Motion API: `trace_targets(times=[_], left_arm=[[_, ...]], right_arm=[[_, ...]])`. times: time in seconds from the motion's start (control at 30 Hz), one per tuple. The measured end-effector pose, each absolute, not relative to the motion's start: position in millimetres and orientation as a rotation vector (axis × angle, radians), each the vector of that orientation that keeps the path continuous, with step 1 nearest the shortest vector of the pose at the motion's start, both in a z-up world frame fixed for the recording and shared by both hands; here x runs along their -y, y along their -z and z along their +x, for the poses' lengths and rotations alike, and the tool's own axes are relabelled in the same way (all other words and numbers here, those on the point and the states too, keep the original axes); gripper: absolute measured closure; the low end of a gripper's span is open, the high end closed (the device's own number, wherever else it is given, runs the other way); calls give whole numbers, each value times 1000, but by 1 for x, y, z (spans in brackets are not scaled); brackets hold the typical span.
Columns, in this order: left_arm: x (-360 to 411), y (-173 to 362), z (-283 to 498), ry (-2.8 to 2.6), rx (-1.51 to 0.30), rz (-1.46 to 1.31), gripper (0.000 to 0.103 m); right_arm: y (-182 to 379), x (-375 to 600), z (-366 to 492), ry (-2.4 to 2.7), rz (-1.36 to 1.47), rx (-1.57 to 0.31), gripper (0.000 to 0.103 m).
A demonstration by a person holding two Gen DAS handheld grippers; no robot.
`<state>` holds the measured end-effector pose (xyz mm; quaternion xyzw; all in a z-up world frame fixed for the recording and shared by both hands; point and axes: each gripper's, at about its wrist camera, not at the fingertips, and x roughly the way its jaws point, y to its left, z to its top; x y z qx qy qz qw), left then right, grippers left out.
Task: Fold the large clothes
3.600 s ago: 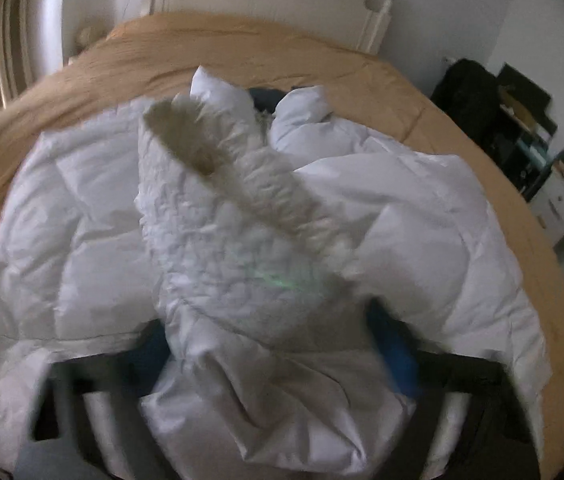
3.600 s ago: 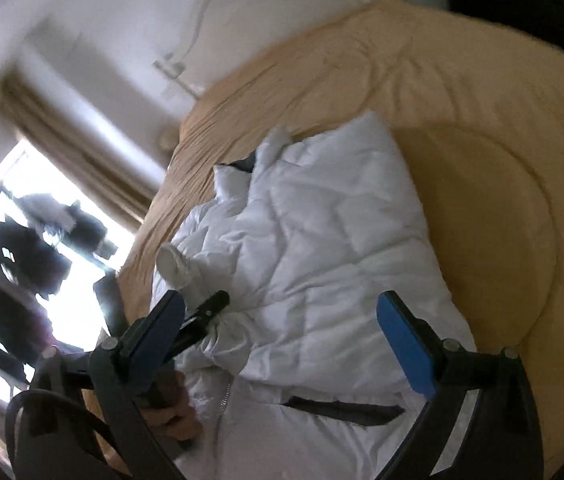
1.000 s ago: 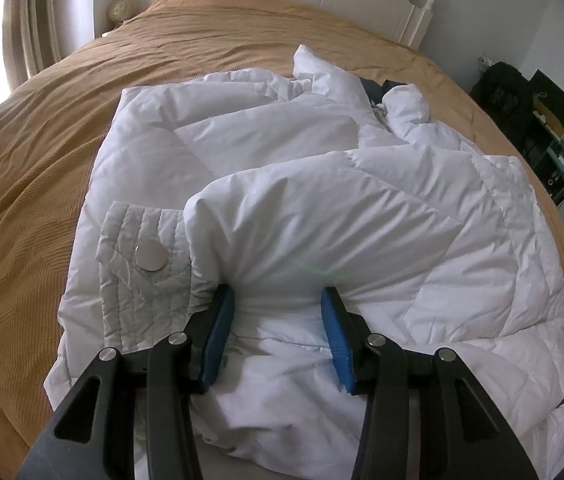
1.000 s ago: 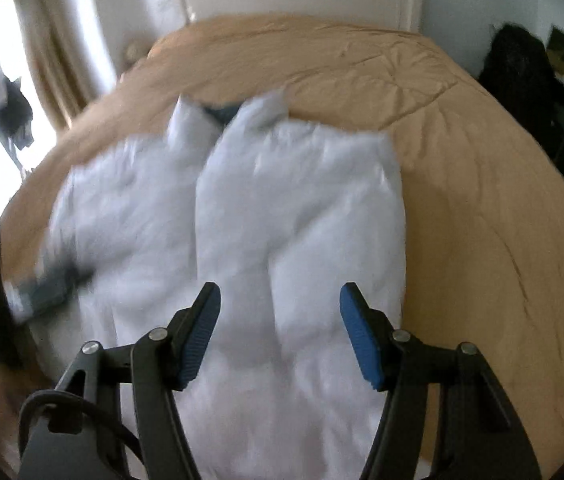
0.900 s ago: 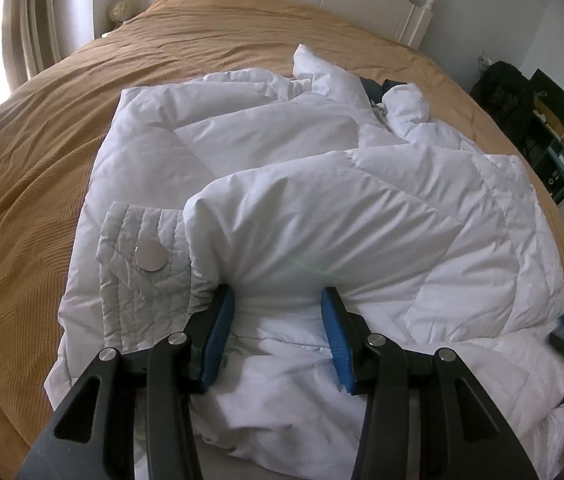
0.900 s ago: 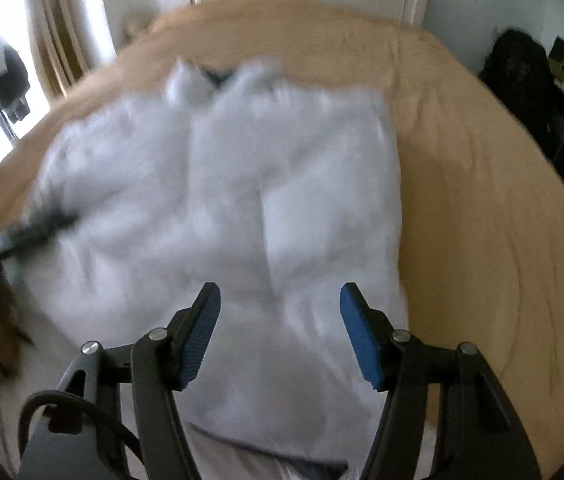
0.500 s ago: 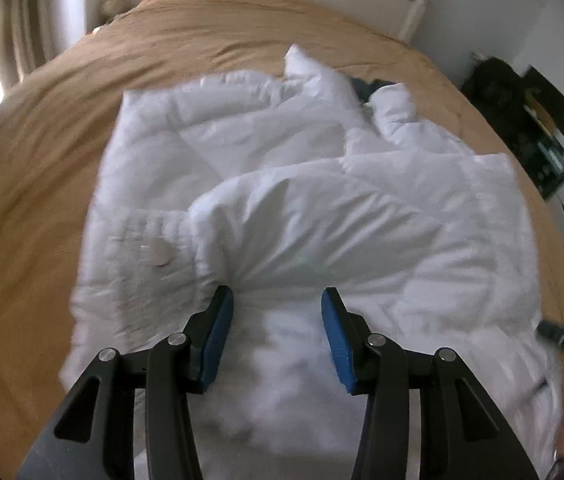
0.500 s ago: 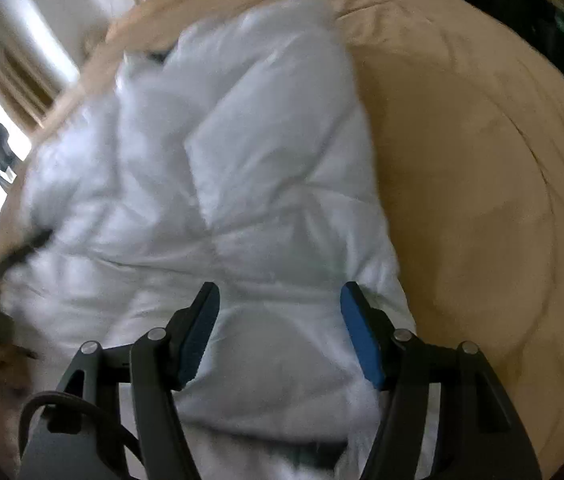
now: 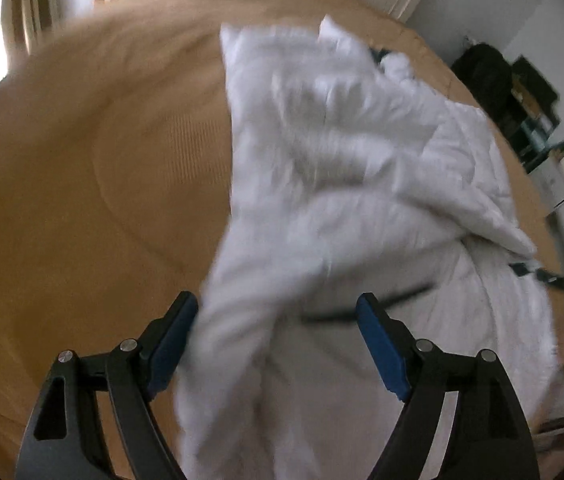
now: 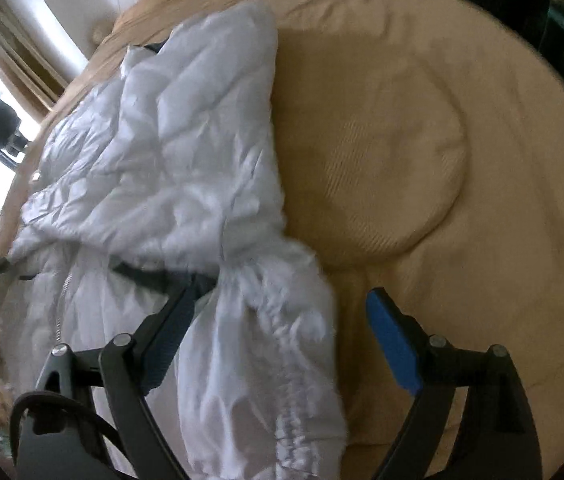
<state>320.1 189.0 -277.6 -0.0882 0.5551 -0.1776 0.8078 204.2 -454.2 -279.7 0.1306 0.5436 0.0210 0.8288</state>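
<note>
left tool (image 9: 278, 334) wide open, right tool (image 10: 282, 326) too — both angled down

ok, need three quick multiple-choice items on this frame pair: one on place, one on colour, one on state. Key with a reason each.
1. Where does the white puffer jacket lie?
A. on a tan bedspread
B. on a wooden floor
C. over a chair back

2. What colour are the pads on the jaws of the right gripper?
A. red
B. blue
C. green

3. How do the jaws of the left gripper stand?
A. shut on a sleeve
B. shut on nothing
C. open, spread wide over the jacket's lower part

Key:
1 A: the jacket is spread on the tan bedspread, which shows on both sides of it.
2 B: both pads are plainly blue.
3 C: a wide gap shows between the two pads, with white fabric between them but not pinched.
</note>
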Motion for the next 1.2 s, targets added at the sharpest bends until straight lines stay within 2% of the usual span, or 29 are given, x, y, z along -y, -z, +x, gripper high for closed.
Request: trace_targets(times=[0.07,0.13,0.17,0.2,0.23,0.27,0.3,0.33,0.43,0.53,0.63,0.7,0.73,0.77,0.8,0.83,0.87,0.97,1.03,1.07,1.2], left_arm=[[-194,292,319,446,-1245,-276,19],[-197,297,318,449,-1228,-325,20],[-196,300,319,433,-1235,-331,26],[-194,302,319,395,-1251,-305,33],[-191,301,318,365,-1262,-260,47],[-187,298,316,355,-1257,-213,57],[-186,294,315,356,-1252,-201,63],[-186,290,314,358,-1252,-198,71],[-191,271,306,360,-1223,-219,79],[-199,243,292,364,-1183,-242,81],[-209,238,279,354,-1192,-256,81],[-214,254,281,342,-1230,-283,81],[-217,269,281,336,-1261,-291,80],[-220,279,284,330,-1281,-297,74],[-221,288,286,332,-1300,-315,73],[-222,289,287,338,-1305,-339,72],[-226,287,288,347,-1305,-359,72],[-234,274,288,381,-1312,-347,69],[-239,269,281,401,-1309,-362,65],[-242,268,278,403,-1305,-367,64],[-250,267,247,423,-1314,-379,53]], right_arm=[[293,453,203,-100,348,-1160,15],[303,450,206,-134,381,-1188,16],[307,448,206,-144,385,-1193,18],[309,445,205,-143,373,-1189,30],[310,443,204,-140,358,-1185,49],[308,442,204,-163,375,-1176,58],[302,444,201,-180,409,-1158,71],[296,444,198,-179,415,-1148,77],[270,445,187,-193,409,-1120,83],[242,443,171,-220,416,-1088,85],[231,442,154,-237,408,-1083,85],[238,447,140,-236,412,-1110,85],[249,449,137,-227,432,-1137,85],[260,456,135,-216,449,-1162,84],[283,460,136,-183,454,-1205,77],[297,464,136,-164,460,-1231,62],[313,470,137,-136,475,-1267,53],[312,483,127,-156,563,-1258,48],[303,485,116,-172,521,-1254,33],[300,484,110,-179,500,-1256,29],[297,484,85,-227,502,-1287,27]])
